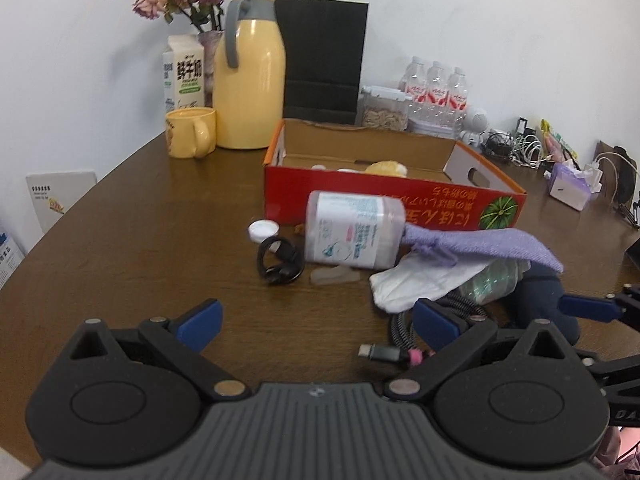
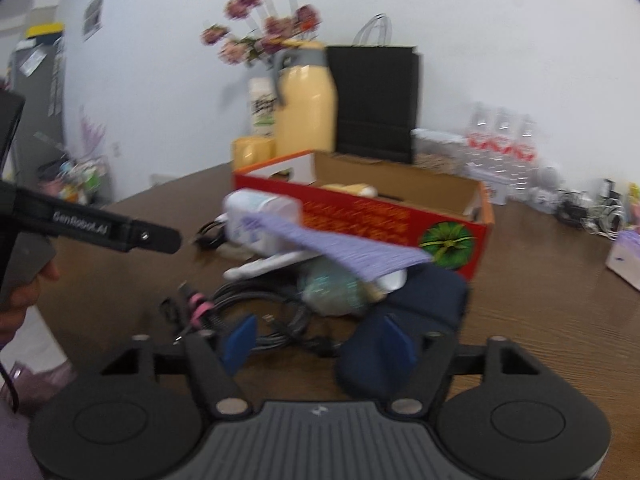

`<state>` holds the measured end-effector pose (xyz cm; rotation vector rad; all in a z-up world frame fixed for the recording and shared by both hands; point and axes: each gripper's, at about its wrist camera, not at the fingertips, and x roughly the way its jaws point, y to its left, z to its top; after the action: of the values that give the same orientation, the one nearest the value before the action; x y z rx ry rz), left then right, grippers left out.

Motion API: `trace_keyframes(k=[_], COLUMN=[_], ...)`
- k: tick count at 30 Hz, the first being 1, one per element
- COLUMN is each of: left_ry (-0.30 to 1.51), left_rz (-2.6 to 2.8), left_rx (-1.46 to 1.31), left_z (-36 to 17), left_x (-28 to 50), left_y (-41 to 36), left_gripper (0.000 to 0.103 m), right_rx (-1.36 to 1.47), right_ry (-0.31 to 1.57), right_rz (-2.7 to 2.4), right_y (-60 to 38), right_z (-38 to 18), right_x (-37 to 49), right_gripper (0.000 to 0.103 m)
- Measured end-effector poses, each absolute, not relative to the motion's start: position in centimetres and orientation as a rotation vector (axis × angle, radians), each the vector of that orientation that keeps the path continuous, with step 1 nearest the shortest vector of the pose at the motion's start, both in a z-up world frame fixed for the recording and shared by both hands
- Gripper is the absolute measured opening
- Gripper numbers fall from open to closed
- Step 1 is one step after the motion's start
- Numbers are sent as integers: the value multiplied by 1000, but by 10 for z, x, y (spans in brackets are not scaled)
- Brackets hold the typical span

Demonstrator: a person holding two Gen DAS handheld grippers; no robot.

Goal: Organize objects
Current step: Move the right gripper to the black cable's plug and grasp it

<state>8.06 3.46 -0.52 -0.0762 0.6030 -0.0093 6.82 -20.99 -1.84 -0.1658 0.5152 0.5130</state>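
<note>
A red cardboard box (image 1: pixel 400 200) lies open on the brown table, with a yellowish item inside. In front of it is a heap: a clear labelled bottle (image 1: pixel 348 236) on its side, a purple cloth (image 1: pixel 492 248), a white cloth (image 1: pixel 420 280), a greenish packet (image 1: pixel 492 284), a dark blue cloth (image 1: pixel 544 292), braided cables (image 1: pixel 404 332), a black coiled cable (image 1: pixel 280 260) and a white cap (image 1: pixel 263 231). My left gripper (image 1: pixel 316 324) is open above bare table before the heap. My right gripper (image 2: pixel 320 340) is open, its right finger against the dark blue cloth (image 2: pixel 408 328).
At the back stand a yellow jug (image 1: pixel 250 76), yellow mug (image 1: pixel 190 132), milk carton (image 1: pixel 184 76), dried flowers, black paper bag (image 1: pixel 322 56), water bottles (image 1: pixel 436 88) and a jar. Chargers and a tissue box (image 1: pixel 572 184) lie at the right.
</note>
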Motion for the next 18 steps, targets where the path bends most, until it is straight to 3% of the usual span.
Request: trace_keyframes(k=[2, 10, 18], left_ry=[606, 613, 618], left_rz=[2, 29, 24], left_rx=[-83, -100, -104], left_z=[-6, -9, -11], left_x=[79, 73, 72], left_y=[39, 52, 55], left_gripper=[103, 103, 103], right_rx=[-183, -181, -161], right_ry=[526, 576, 574], right_rz=[535, 599, 620], right_y=[-202, -185, -187], right_z=[-23, -33, -34], right_x=[71, 95, 99], right_gripper=[59, 20, 8])
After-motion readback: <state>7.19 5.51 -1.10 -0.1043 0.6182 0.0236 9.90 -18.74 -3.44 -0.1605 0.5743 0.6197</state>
